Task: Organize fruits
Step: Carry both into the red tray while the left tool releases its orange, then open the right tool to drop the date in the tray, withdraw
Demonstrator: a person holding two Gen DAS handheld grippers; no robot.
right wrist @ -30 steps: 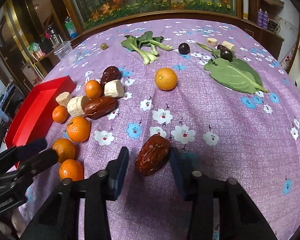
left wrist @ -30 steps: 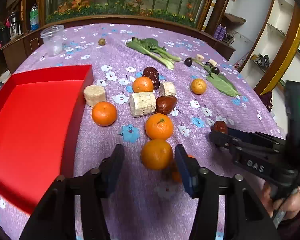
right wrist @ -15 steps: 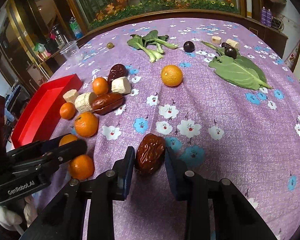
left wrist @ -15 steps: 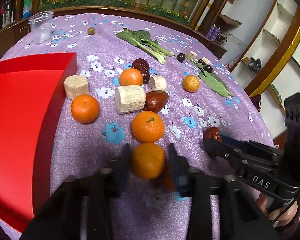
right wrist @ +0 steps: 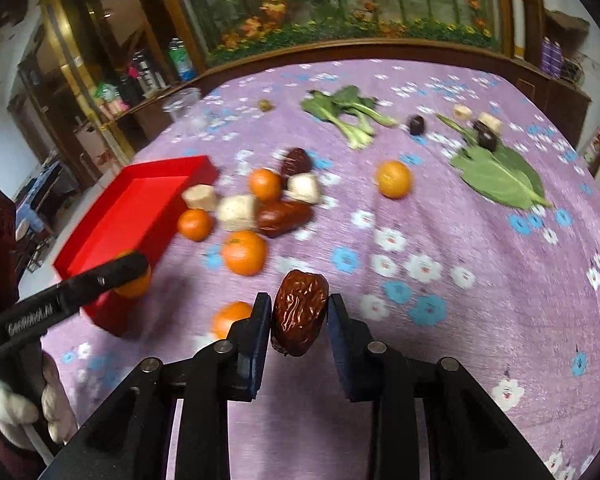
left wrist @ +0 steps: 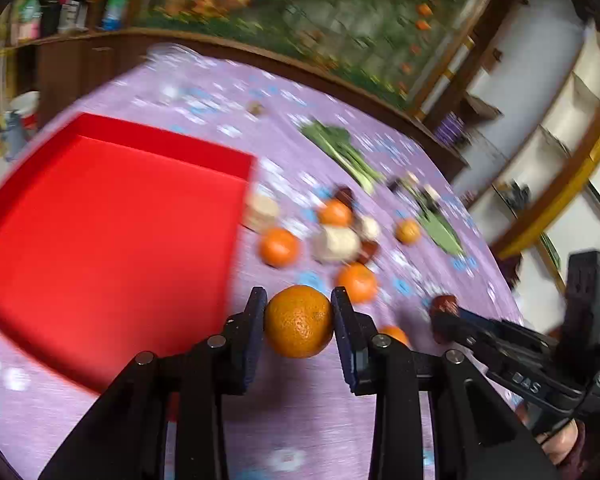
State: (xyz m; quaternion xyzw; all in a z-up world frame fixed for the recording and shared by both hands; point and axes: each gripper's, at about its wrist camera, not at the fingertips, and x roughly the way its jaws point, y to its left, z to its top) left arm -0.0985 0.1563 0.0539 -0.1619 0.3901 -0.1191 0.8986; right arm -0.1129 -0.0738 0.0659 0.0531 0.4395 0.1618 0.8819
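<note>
My left gripper (left wrist: 299,300) is shut on an orange (left wrist: 299,322), held off the purple flowered cloth next to the right wall of the red tray (left wrist: 100,240). My right gripper (right wrist: 299,304) is shut on a wrinkled brown date (right wrist: 299,312), lifted above the cloth. In the right wrist view the left gripper (right wrist: 134,270) with its orange (right wrist: 134,286) hangs over the tray's near corner (right wrist: 112,312). In the left wrist view the right gripper (left wrist: 444,314) shows at the right with the date (left wrist: 444,304). The left wrist view is motion-blurred.
Several loose oranges (right wrist: 244,252) lie among white root chunks (right wrist: 236,212) and dates (right wrist: 284,216) right of the tray. One orange (right wrist: 230,318) lies just left of my right fingers. Greens (right wrist: 348,112), a large leaf (right wrist: 500,176), dark plums (right wrist: 416,125) and a plastic cup (right wrist: 184,104) sit farther back.
The left jaws closed on the orange and carried it up and left toward the red tray. The right jaws closed on the date and raised it off the cloth.
</note>
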